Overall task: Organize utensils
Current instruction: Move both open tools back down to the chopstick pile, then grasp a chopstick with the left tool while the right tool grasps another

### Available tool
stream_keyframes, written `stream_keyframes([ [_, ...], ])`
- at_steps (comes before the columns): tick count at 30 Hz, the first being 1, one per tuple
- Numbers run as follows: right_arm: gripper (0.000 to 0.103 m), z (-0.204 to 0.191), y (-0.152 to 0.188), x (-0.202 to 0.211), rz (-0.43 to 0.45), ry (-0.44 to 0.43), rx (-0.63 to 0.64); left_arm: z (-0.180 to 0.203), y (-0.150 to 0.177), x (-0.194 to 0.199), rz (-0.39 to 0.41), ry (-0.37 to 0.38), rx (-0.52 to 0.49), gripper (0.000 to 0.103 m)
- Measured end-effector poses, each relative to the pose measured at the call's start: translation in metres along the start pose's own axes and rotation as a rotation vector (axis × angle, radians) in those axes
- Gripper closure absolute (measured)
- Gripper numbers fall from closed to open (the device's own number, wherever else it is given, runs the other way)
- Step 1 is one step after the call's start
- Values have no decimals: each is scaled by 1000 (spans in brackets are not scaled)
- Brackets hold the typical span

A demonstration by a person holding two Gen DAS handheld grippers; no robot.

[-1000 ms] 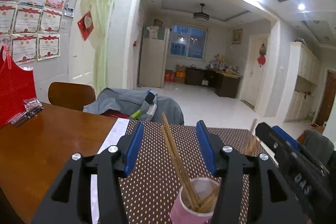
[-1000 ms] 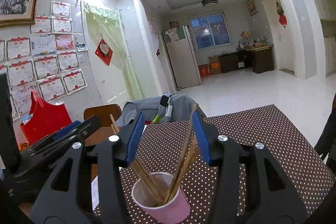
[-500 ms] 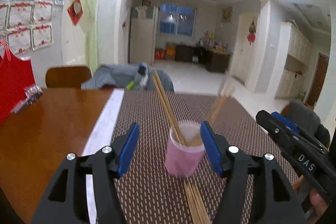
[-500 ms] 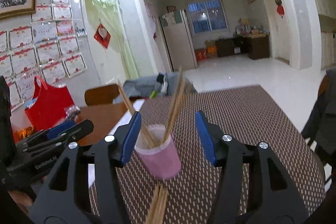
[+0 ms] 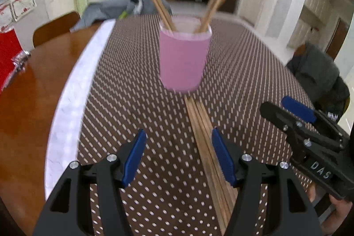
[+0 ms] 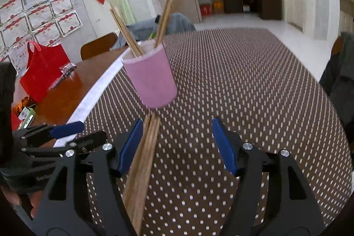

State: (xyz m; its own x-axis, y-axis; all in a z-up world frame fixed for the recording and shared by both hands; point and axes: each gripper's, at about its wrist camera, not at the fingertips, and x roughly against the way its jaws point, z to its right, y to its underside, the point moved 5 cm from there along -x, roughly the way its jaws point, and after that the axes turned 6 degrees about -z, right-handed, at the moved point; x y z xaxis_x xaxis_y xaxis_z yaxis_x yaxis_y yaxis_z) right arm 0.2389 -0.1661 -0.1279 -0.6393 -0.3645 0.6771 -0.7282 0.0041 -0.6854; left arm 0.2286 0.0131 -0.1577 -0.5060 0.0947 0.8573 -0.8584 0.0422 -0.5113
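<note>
Chopsticks (image 5: 205, 138) lie in a loose bundle flat on the dotted brown mat (image 5: 137, 85), one end just short of the base of the pink cup (image 5: 183, 59), which stands upright on the mat with several more chopsticks leaning out of it to both sides. The step in hand looks like fetching the loose sticks for the cup, and doing it well probably means closing on the bundle square across its length, away from the very tips, so the sticks stay together and do not fan out or roll; the cup is light and close by, so the lift should clear its rim before tipping the sticks in. The left hand-held gripper (image 5: 179, 154) points steeply down at the mat, with the bundle running under its right finger; its jaws stand wide with nothing clamped. The right hand-held gripper (image 6: 177, 145) comes in beside it at a shallower slant, the bundle passing just inside its left finger; its jaws have just been opening, and the pads do not press on the sticks. Bare wooden worktop (image 5: 28, 107) shows left of the mat, with a red bag (image 6: 42, 72) further back.
</note>
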Motion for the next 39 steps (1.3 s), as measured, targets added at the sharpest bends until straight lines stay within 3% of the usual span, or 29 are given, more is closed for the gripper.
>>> stream_keyframes([
  [2, 38, 6, 7, -2, -17, -8, -26, 6, 8, -12, -38, 9, -20, 42],
  [6, 38, 16, 19, -2, -41, -15, -49, 15, 25, -35, -103, -47, -77, 42],
  [13, 38, 23, 28, -1, -60, -27, -56, 8, 34, -37, -99, -115, -83, 41],
  [23, 38, 17, 25, -5, -87, -37, -46, 10, 24, -47, -119, -110, -82, 41],
  [29, 38, 11, 24, -12, -122, -26, -19, 6, 20, -54, -149, -79, -25, 41],
  [32, 38, 7, 25, -19, -159, -15, 16, 3, 19, -52, -136, -75, -20, 61],
  [34, 38, 3, 27, -23, -180, -7, 41, -3, 17, -51, -134, -76, -6, 82],
  [36, 38, -2, 28, -26, -193, -7, 63, -11, 17, -50, -132, -68, 16, 93],
  [39, 38, -11, 30, -31, -210, 2, 99, -20, 16, -50, -127, -39, 44, 93],
])
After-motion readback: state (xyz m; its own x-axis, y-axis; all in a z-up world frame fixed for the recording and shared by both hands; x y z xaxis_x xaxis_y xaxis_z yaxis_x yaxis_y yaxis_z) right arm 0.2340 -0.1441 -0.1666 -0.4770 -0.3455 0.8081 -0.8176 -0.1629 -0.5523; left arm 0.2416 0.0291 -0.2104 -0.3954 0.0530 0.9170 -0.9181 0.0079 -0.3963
